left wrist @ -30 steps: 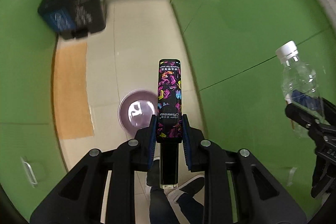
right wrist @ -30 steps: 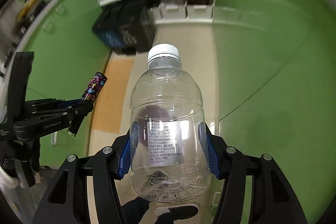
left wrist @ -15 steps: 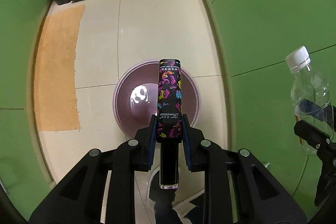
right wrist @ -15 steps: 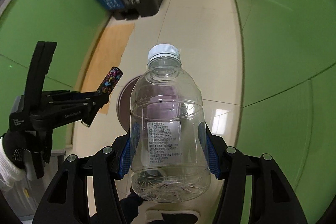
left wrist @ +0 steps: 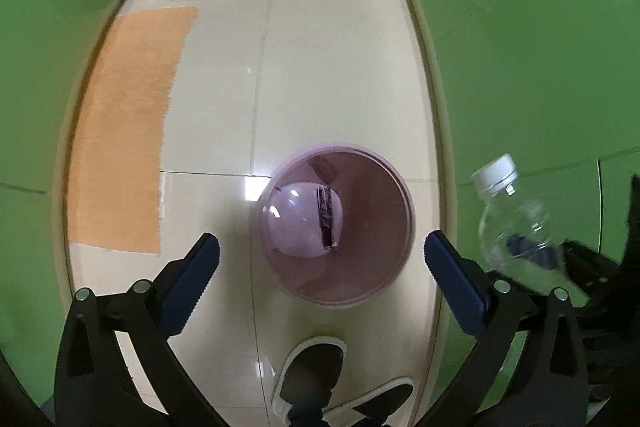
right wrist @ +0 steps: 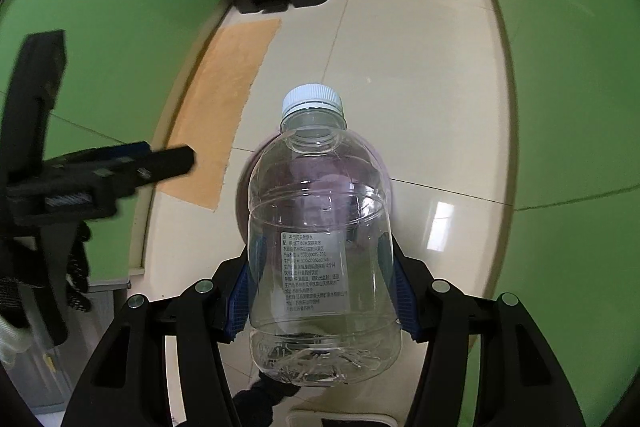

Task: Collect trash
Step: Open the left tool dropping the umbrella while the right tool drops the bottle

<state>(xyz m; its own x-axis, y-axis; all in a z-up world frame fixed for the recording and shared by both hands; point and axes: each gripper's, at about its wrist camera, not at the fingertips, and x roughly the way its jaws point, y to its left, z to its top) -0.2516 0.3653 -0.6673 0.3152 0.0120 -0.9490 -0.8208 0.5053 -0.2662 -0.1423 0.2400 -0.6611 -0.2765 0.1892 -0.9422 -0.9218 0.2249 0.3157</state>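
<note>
— Left gripper [left wrist: 322,251]: jaws just sprung wide apart, nothing between the blue pads now. A second ago, clamped on the patterned cosmetic tube; half a second ago, the same grip, held right over the bin.

— And the patterned tube [left wrist: 327,215]?

— Down inside the lilac waste bin [left wrist: 394,259], lying on its pale bottom close to the right-hand wall. Dropped clean, not caught on the rim.

— So one piece of trash collected. Second piece?

— Clear plastic bottle [right wrist: 320,247], white cap on, empty by the look of it, pinched at the waist between the right gripper [right wrist: 322,291] pads at a middling width. Cap pointing away from the camera, bin showing purple through the plastic directly behind it.

— Lined up for release, then?

— Probably. From the left wrist view, though, the bottle sits off to the right of the bin's rim, so maybe a small shift inward needed first. Hard to judge through the fisheye.

— Risk?

— Bottle much wider than the tube, and light; could bounce off the rim onto the tiled floor [left wrist: 328,67]. Person's shoe [left wrist: 316,367] just below the bin, well out of the drop.
</note>
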